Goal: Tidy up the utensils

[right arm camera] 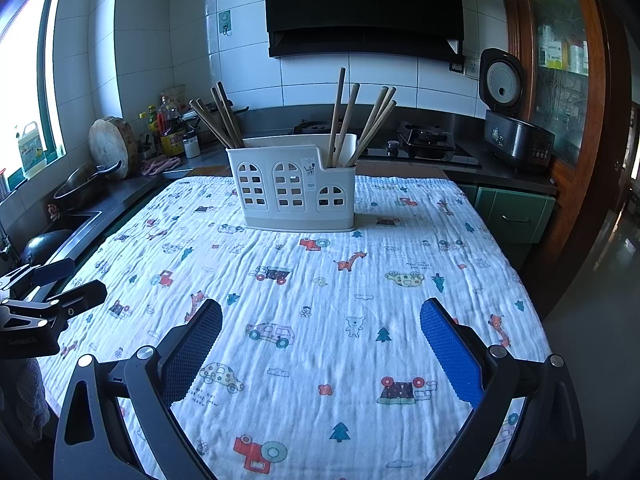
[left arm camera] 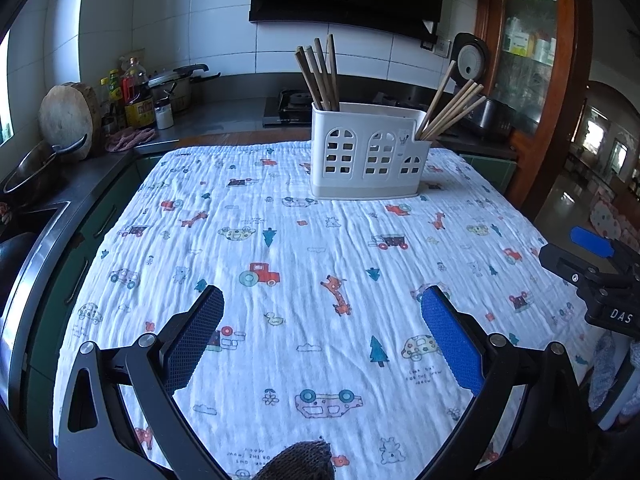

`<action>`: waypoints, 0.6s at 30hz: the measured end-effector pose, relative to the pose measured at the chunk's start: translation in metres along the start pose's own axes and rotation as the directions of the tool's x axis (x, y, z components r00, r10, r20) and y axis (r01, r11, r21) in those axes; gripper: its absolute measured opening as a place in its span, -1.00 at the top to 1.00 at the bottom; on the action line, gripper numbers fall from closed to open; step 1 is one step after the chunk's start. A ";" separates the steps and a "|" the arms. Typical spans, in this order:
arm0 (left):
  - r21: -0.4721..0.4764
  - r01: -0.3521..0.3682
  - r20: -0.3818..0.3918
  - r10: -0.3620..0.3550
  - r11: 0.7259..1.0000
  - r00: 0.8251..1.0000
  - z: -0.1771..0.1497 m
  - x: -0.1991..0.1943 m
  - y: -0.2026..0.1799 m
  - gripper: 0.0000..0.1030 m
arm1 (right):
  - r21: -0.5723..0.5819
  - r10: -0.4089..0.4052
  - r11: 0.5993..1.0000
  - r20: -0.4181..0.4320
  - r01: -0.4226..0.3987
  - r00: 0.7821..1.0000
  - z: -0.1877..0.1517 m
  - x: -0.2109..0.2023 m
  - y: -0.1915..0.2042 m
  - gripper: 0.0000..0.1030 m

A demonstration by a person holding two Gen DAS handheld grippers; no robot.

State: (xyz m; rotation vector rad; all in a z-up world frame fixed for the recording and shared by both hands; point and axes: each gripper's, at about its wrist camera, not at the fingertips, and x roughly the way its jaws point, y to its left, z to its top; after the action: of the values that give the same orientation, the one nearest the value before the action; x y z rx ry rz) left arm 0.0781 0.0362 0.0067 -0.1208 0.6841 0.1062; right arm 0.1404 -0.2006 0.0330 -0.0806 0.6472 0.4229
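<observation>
Both grippers hover low over the near end of the table, and the white utensil holder (left arm camera: 370,150) stands at the far end on the cartoon-print cloth (left arm camera: 280,264), well apart from either tool. Its chopsticks are split into 2 bundles: 1 group (left arm camera: 320,74) leans in the left compartment, the other (left arm camera: 450,106) fans out of the right, and nothing loose lies on the cloth. The step in hand looks like gathering them into 1 place, so the sound approach is to reach in from above, pinch a stick near its top where it stands free of the others, and lift straight up so the light holder does not tip. The left gripper (left arm camera: 322,326) has its jaws spread wide, holding nothing. The right gripper (right arm camera: 320,338) is just as wide, empty too, touching nothing.
</observation>
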 end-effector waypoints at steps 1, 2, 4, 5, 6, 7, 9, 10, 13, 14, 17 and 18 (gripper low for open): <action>0.002 -0.004 -0.002 0.004 1.000 1.000 0.000 0.000 0.000 -0.90 | -0.001 -0.001 1.000 0.000 0.001 1.000 0.000 0.000 0.000 -0.86; 0.005 -0.009 -0.005 0.009 1.000 1.000 0.000 0.000 -0.001 -0.90 | 0.000 0.000 1.000 0.000 0.000 1.000 0.000 0.000 0.000 -0.86; 0.004 -0.007 -0.006 0.007 1.000 1.000 0.000 0.000 -0.001 -0.90 | 0.001 0.000 1.000 0.000 0.000 1.000 -0.001 0.000 0.000 -0.86; 0.004 -0.007 -0.007 0.007 1.000 1.000 0.000 0.001 -0.001 -0.90 | 0.000 0.000 1.000 0.000 0.000 1.000 -0.001 0.000 0.000 -0.86; 0.004 -0.007 -0.006 0.007 1.000 1.000 0.000 0.000 -0.001 -0.90 | 0.000 0.000 1.000 0.000 0.000 1.000 0.000 0.000 0.000 -0.86; 0.003 -0.005 -0.006 0.005 1.000 1.000 0.000 0.001 -0.001 -0.90 | 0.001 0.000 1.000 -0.001 0.000 1.000 0.000 0.000 0.000 -0.86; 0.004 -0.007 -0.007 0.007 1.000 1.000 -0.001 0.001 -0.001 -0.90 | 0.000 0.000 1.000 -0.002 0.000 1.000 -0.001 0.001 0.000 -0.86; 0.005 -0.007 -0.008 0.007 1.000 1.000 -0.001 0.001 -0.001 -0.90 | 0.001 0.000 1.000 -0.002 0.000 1.000 -0.001 0.001 0.000 -0.86; 0.003 -0.008 -0.012 0.008 1.000 1.000 -0.002 0.002 -0.001 -0.90 | 0.002 -0.001 1.000 -0.005 0.001 1.000 -0.002 0.001 0.000 -0.86; 0.003 -0.008 -0.014 0.008 1.000 1.000 -0.002 0.002 -0.001 -0.90 | 0.002 -0.001 1.000 -0.006 0.001 1.000 -0.002 0.002 -0.001 -0.86; 0.005 -0.009 -0.016 0.009 1.000 1.000 -0.003 0.002 -0.002 -0.90 | 0.002 -0.001 1.000 -0.005 0.001 1.000 -0.003 0.002 -0.001 -0.86; 0.005 -0.009 -0.015 0.009 1.000 1.000 -0.003 0.002 -0.002 -0.90 | 0.003 0.000 1.000 -0.005 0.000 1.000 -0.003 0.002 -0.001 -0.86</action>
State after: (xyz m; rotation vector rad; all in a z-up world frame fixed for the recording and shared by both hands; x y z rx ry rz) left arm 0.0787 0.0340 0.0035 -0.1135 0.6998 0.1119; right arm 0.1400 -0.2013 0.0296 -0.0793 0.6525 0.4216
